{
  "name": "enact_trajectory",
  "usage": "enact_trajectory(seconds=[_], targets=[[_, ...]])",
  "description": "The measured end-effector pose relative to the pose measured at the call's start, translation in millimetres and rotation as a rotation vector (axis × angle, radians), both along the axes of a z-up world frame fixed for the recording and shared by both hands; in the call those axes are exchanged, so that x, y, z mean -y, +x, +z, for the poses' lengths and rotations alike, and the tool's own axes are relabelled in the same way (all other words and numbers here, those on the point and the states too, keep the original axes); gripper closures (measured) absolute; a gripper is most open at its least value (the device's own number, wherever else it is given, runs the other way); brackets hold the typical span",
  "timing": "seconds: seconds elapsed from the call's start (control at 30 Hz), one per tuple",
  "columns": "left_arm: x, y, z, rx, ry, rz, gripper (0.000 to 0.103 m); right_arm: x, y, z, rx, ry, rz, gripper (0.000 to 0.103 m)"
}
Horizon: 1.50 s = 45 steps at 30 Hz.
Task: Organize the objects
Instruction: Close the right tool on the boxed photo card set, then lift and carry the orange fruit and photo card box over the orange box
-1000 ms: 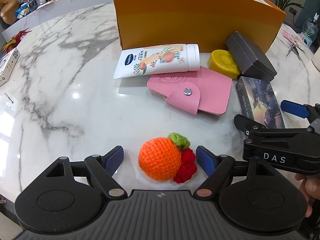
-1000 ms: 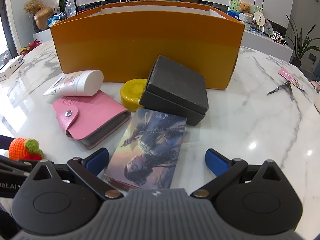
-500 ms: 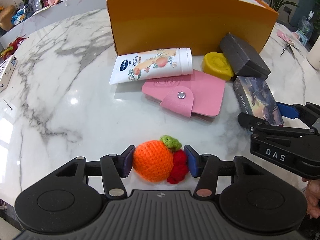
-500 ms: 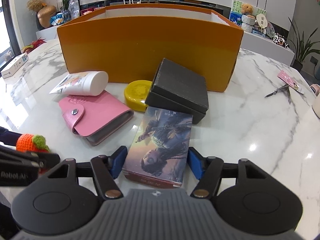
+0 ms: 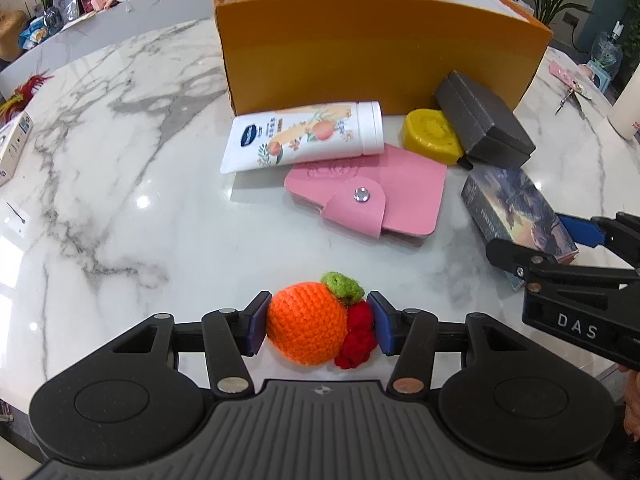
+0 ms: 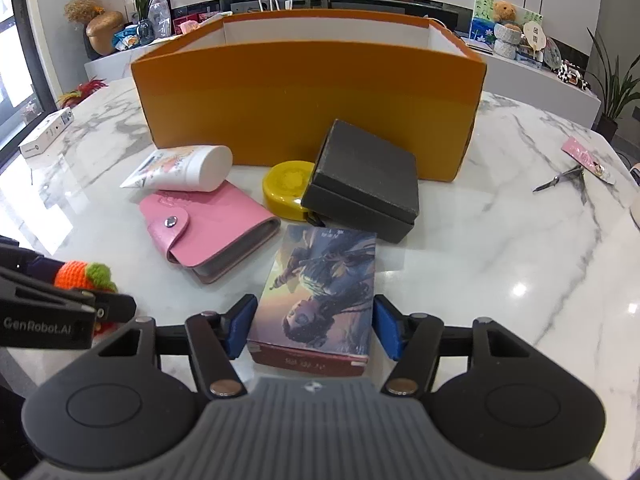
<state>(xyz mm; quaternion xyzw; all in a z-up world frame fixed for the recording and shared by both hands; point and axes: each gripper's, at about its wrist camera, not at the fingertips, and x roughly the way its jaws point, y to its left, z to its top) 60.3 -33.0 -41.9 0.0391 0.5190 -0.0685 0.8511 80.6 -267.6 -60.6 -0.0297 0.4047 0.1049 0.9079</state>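
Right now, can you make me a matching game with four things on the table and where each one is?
Things:
1. crochet orange
2. picture box
3. lotion tube
4. yellow round tin

Places:
A. lying partly on the pink wallet
B. between the left gripper fingers
C. tucked against the black box
D. between the right gripper fingers

Pairs: 1-B, 2-D, 3-A, 4-C
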Motion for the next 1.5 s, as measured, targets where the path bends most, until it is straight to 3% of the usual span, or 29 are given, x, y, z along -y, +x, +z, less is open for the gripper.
enact_trajectory(seconds=[0.3,0.53,1.1,1.27,1.5], targets=[[-2.6,-1.0,11.5,0.028,-0.014,0.003,0.043,6.7,-9.1,13.3,0.000,0.042,-0.004,0.041],[-6.1,-2.1,21.0,0.052,-0.027,0.011,0.043,19.5,-12.8,23.1,-0.035,0.175,-0.031,0.042],[-12.2,-5.3,39.9,0.099,-0.049,0.007,0.043,35.8,-18.2,56.4,0.015,0.330,-0.052,0.042],[-11.2,-8.6,67.0,0.165,-0.068,0.000,0.043,46.3,-22.5,78.6,0.062,0.418,-0.056,0.042],[-10.8,23.9,141.1,0.310,-0.140,0.041,0.043,63.8,-0.7,134.7,0.181,0.544,-0.076,0.042]])
